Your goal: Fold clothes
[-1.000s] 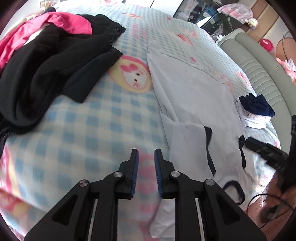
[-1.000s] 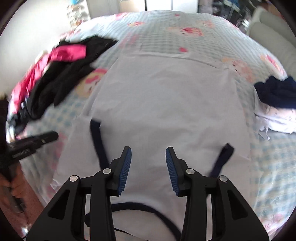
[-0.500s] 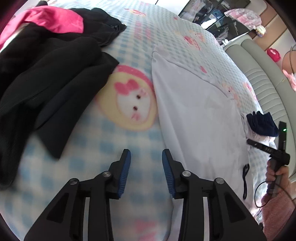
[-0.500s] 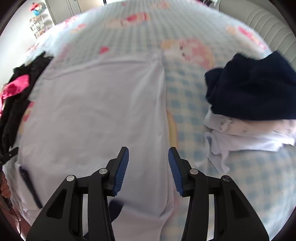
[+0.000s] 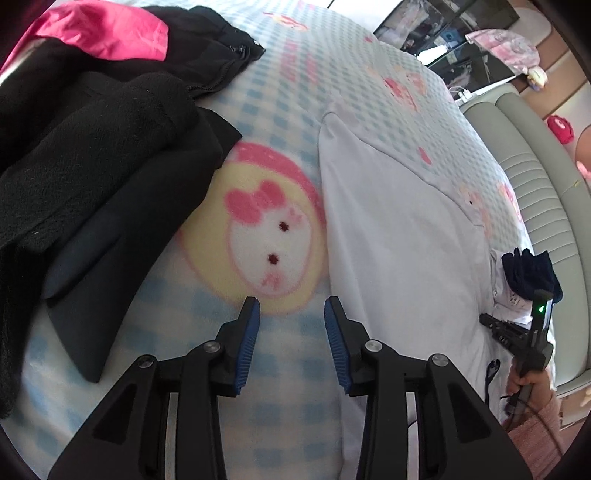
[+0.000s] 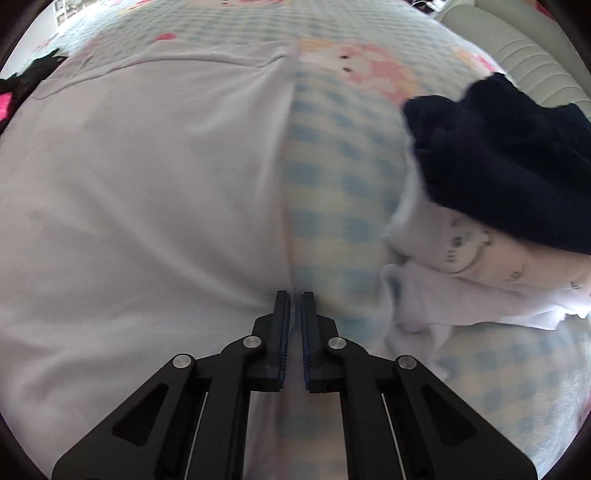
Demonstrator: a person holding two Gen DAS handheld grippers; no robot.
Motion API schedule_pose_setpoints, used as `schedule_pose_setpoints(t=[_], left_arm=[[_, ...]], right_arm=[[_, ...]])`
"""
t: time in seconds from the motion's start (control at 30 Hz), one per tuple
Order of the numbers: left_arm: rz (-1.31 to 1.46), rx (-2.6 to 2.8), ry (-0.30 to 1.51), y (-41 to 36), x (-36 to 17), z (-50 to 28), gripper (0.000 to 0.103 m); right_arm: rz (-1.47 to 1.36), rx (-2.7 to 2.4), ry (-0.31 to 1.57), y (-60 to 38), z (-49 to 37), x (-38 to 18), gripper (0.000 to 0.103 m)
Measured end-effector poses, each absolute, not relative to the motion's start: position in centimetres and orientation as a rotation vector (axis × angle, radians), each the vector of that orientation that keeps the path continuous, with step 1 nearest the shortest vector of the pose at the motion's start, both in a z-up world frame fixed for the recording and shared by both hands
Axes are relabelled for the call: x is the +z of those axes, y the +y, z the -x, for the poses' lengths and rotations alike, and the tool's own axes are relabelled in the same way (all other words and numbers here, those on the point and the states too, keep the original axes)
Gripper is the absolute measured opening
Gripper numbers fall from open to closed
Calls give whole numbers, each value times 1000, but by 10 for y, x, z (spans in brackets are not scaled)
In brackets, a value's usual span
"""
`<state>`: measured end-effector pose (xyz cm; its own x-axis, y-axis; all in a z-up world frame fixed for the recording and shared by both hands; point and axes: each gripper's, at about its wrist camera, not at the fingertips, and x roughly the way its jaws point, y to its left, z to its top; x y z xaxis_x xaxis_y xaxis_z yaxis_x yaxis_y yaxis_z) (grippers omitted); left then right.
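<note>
Looking along my left gripper (image 5: pixel 291 314), I see its jaws apart with nothing between them, hanging over the blue-checked blanket (image 5: pixel 258 92) just below a cartoon bunny face in a yellow circle. The white garment (image 5: pixel 399 236) lies spread flat to the right of that face, its near edge running just beside my right-hand finger. A heap of black clothes (image 5: pixel 92 155) with a pink piece (image 5: pixel 107 31) on top sits to the left. Far right, my right hand (image 5: pixel 524 380) grips the other tool's handle, a green light glowing on it, beside a small stack topped by a navy garment (image 5: pixel 532 273). No writing is readable here.

From my right gripper (image 6: pixel 294 295), the jaws are closed together on the right edge of the white garment (image 6: pixel 147 192), a thin sliver of cloth pinched between the pads. The garment spreads wide to the left across the blanket (image 6: pixel 332 177). To the right lies the folded stack: a navy garment (image 6: pixel 509 155) over a white printed piece (image 6: pixel 480 251) with small cartoon faces and what looks like a letter "L", too blurred to read further.
</note>
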<state>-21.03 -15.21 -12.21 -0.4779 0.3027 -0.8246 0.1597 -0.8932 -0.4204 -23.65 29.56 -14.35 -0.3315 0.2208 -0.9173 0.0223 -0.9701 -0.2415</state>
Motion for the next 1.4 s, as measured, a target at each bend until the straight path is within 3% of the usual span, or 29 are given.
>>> schedule_pose_setpoints(t=[0.1, 0.23, 0.33, 0.53, 0.6, 0.7, 0.8, 1.1, 1.17, 1.2, 1.23, 1.4], left_arm=[[1512, 2534, -613, -147, -118, 205, 38], [1463, 2461, -679, -147, -119, 203, 38], [1463, 2447, -724, -148, -123, 207, 38], [1481, 2457, -712, -147, -124, 209, 40], [1498, 2451, -699, -145, -127, 210, 42], [1510, 2471, -687, -144, -129, 212, 42], [1503, 2494, -704, -149, -127, 213, 42], [1460, 2312, -794, -144, -136, 220, 45], [1477, 2295, -713, -131, -139, 223, 35], [1488, 2297, -673, -125, -139, 224, 25], [1516, 2314, -617, -119, -138, 225, 9], [1554, 2434, -445, -110, -123, 220, 3]], right_arm=[[1672, 2382, -394, 303, 235, -142, 3], [1692, 2474, -142, 320, 225, -126, 7], [1639, 2635, 25, 313, 218, -99, 22], [1768, 2692, 28, 300, 239, -109, 36], [1888, 2630, 69, 300, 245, -132, 33], [1850, 2589, -156, 287, 238, -144, 16], [1800, 2528, -291, 283, 232, -149, 8], [1769, 2470, -321, 288, 224, -152, 7], [1759, 2463, -358, 282, 221, -152, 7], [1752, 2461, -391, 278, 218, -152, 7], [1746, 2460, -419, 275, 216, -152, 7], [1737, 2463, -393, 273, 208, -148, 8]])
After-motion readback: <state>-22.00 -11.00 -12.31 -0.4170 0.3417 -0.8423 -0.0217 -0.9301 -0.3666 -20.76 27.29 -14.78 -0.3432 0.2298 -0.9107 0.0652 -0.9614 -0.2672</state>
